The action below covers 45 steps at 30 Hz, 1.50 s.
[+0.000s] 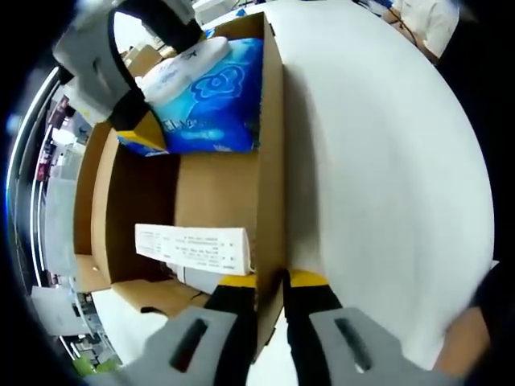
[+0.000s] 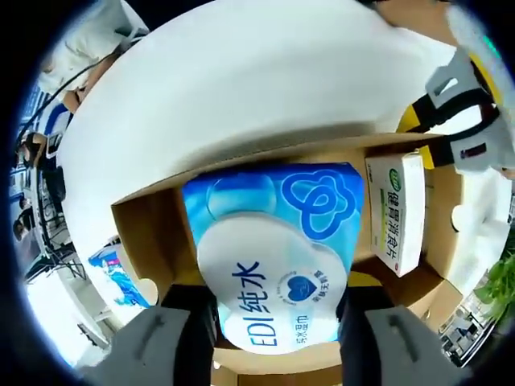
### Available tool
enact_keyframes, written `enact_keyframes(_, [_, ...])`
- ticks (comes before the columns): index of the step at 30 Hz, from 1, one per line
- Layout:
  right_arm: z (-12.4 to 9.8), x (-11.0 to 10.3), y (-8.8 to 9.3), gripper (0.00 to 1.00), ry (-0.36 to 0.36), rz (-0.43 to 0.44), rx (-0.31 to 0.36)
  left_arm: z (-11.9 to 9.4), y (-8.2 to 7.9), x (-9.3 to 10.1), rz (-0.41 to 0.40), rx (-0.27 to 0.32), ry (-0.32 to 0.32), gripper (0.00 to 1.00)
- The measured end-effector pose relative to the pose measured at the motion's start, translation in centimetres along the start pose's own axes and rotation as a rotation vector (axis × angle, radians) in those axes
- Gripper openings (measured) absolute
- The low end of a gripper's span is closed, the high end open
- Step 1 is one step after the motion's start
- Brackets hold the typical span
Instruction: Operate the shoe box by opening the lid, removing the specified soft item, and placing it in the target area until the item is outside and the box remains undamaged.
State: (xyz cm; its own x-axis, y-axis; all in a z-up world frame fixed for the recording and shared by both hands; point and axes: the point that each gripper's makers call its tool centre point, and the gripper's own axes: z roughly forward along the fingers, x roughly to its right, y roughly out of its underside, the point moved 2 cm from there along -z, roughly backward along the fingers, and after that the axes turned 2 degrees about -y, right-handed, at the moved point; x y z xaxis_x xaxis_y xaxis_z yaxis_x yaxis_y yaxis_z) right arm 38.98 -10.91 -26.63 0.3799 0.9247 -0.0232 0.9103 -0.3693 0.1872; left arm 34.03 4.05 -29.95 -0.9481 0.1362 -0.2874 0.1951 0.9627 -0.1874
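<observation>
An open brown cardboard shoe box (image 1: 217, 189) lies on a white table (image 1: 378, 161). My left gripper (image 1: 272, 281) is shut on the box's side wall (image 1: 272, 161), one finger on each face. Inside are a blue and white soft wipes pack (image 1: 213, 96) and a small white carton (image 1: 193, 249). My right gripper (image 1: 157, 80) comes in from the upper left and clamps that pack. In the right gripper view the pack (image 2: 273, 265) sits between my right gripper (image 2: 275, 301) jaws, partly over the box (image 2: 153, 233). The carton (image 2: 394, 209) lies to its right, with the left gripper (image 2: 434, 104) beyond on the wall.
The white table (image 2: 241, 80) spreads wide beside the box. The box's flaps (image 1: 88, 201) hang open on the far side. A seated person (image 2: 88, 40) is at the table's far edge. Room clutter and a green plant (image 2: 499, 297) lie beyond.
</observation>
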Motion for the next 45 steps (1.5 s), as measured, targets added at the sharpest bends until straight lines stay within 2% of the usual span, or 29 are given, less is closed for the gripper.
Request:
enact_keyframes(13, [-2.6,-0.4,0.3,0.59,0.024,0.075,-0.038,0.0,0.5,-0.3,0.004,0.0,0.0,0.1])
enact_keyframes(15, [-3.3,-0.7,1.0,0.59,0.027,0.147,-0.06,0.1,1.0,-0.9,-0.001,0.0,0.001,0.1])
enact_keyframes(17, [-3.8,-0.7,1.3,0.59,0.033,0.167,-0.06,0.2,1.2,-1.3,-0.001,0.0,0.0,0.1])
enact_keyframes(22, [-4.3,-1.9,1.3,0.59,0.016,0.18,-0.071,0.1,0.9,-1.1,0.0,0.0,0.0,0.1])
enact_keyframes(32, [-5.8,-3.6,2.3,0.59,0.003,0.269,-0.093,0.0,0.4,-0.8,0.0,-0.001,-0.002,0.1])
enact_keyframes(45, [-7.1,-6.0,2.6,0.58,-0.019,0.362,-0.102,-0.1,0.2,-0.6,0.001,-0.001,-0.003,0.1])
